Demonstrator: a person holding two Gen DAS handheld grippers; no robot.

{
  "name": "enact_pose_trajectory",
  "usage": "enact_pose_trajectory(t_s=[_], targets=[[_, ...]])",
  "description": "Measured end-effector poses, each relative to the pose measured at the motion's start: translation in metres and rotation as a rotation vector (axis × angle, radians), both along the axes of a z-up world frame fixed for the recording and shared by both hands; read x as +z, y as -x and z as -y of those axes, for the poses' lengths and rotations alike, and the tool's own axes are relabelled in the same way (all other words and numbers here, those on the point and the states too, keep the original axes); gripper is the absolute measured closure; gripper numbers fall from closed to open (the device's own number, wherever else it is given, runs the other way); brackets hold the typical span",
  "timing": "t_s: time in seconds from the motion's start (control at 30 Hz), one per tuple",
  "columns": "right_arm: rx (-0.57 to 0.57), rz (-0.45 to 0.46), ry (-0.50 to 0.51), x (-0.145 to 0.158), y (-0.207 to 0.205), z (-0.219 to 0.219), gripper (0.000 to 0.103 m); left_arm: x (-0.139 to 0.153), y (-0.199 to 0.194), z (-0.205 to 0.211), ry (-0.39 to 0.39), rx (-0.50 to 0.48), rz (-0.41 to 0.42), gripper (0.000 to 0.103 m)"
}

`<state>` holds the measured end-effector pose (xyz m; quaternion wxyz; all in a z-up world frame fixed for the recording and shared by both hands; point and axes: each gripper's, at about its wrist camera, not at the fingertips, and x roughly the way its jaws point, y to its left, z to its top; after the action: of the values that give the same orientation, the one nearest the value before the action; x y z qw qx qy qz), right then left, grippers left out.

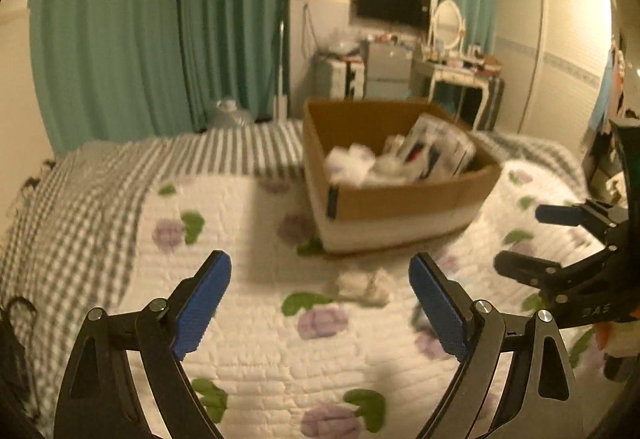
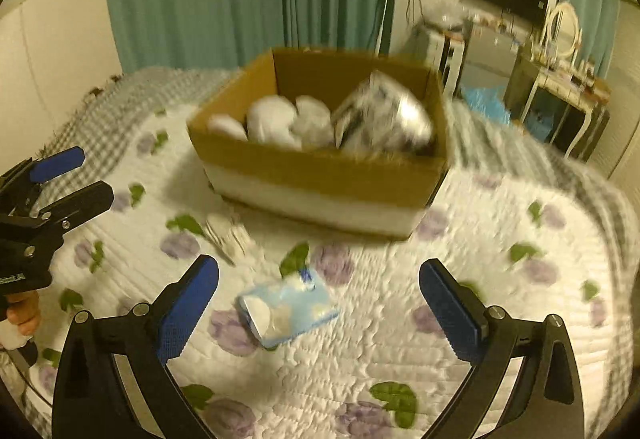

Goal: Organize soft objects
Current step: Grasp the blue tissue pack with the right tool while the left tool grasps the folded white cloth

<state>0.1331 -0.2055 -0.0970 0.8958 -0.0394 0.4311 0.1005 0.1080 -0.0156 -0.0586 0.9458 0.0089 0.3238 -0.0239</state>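
Across the lower two thirds of both views spreads the floral quilt, white with purple roses and green leaves, over a grey gingham bedcover that shows at the left of the frame. At the upper centre of the right wrist view sits the cardboard box, open-topped, already holding white soft bundles and a black-and-white printed package leaning at its right side (blurred, so its contents cannot be named).

Two soft items lie loose on the quilt, outside the box. A light blue tissue pack rests at lower centre of the right wrist view, between and just beyond the fingers of the right gripper, which is spread wide and holds nothing. A small white crumpled cloth lies at lower centre of the left wrist view, near the front of the box and just ahead of the left gripper, likewise spread wide and empty.

Judging from this, the sorting is partly done and the step in hand is a reach for the remaining items. Next, each gripper would need to descend onto its target, close gently on the yielding material, then lift clear of the box's front wall before releasing inside.
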Motion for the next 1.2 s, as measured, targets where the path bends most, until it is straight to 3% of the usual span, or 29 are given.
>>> enact_pose_trajectory(t_s=[0.17, 0.33, 0.53, 0.57, 0.67, 0.8, 0.97, 1.2], targets=[[0.051, -0.12, 0.003, -0.045, -0.009, -0.011, 0.002, -0.035, -0.01, -0.003, -0.042, -0.018, -0.055, 0.011], [0.092, -0.172, 0.018, -0.068, -0.015, -0.026, 0.004, -0.057, -0.02, 0.003, -0.053, -0.047, -0.124, 0.011], [0.104, -0.242, 0.048, -0.092, -0.02, -0.035, 0.008, -0.07, -0.02, 0.01, -0.077, -0.069, -0.149, 0.011], [0.101, -0.242, 0.045, -0.092, -0.021, -0.035, 0.009, -0.071, -0.019, 0.012, -0.084, -0.074, -0.154, 0.011], [0.083, -0.245, 0.031, -0.091, -0.024, -0.031, 0.026, -0.072, -0.017, 0.015, -0.094, -0.083, -0.151, 0.011], [0.065, -0.236, -0.013, -0.083, -0.024, -0.02, 0.038, -0.072, -0.015, 0.016, -0.101, -0.089, -0.158, 0.011], [0.067, -0.187, 0.016, -0.068, -0.024, -0.014, 0.042, -0.073, -0.021, 0.017, -0.084, -0.092, -0.183, 0.011], [-0.015, -0.131, 0.057, -0.042, -0.036, 0.018, 0.044, -0.08, -0.054, 0.037, -0.059, -0.121, -0.223, 0.013]])
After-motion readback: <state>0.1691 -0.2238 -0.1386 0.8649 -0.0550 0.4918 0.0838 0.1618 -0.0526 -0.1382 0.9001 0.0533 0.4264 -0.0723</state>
